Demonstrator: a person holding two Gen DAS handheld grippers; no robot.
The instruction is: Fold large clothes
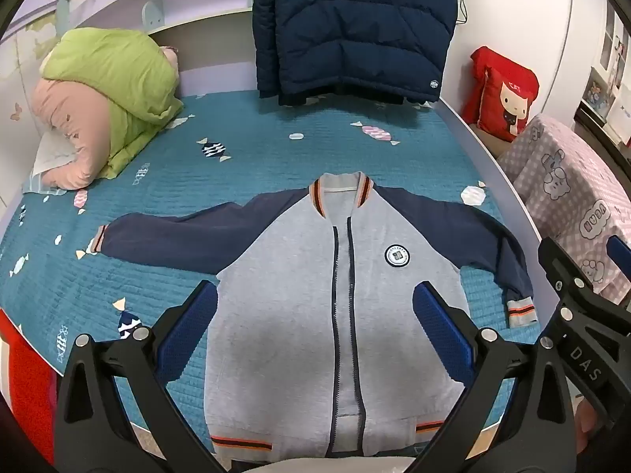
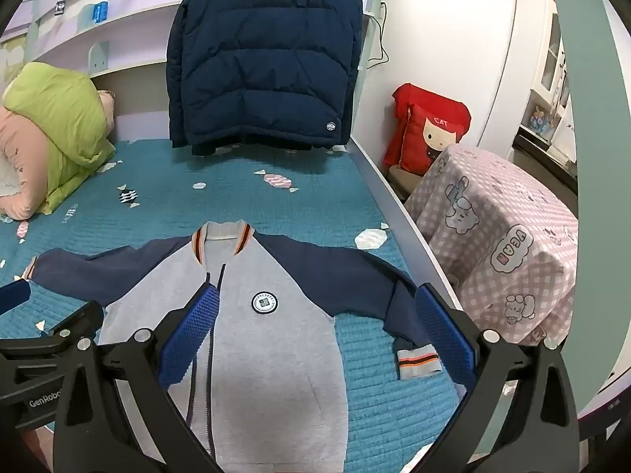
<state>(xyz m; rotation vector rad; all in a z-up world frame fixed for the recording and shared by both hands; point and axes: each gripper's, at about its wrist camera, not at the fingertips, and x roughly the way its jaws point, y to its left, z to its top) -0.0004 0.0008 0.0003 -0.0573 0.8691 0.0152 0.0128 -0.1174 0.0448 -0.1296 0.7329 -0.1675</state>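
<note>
Nearest, the left gripper [image 1: 315, 331] and the right gripper [image 2: 317, 327] hover with fingers spread wide and nothing between them. Just beyond, the grey jacket [image 1: 311, 307] with navy sleeves lies flat, front up and zipped, sleeves outstretched, on the teal bed [image 1: 252, 157]. Farther back a green quilt [image 1: 118, 79] sits at the left, and a navy puffer coat [image 1: 351, 27] hangs above the bed's far end.
</note>
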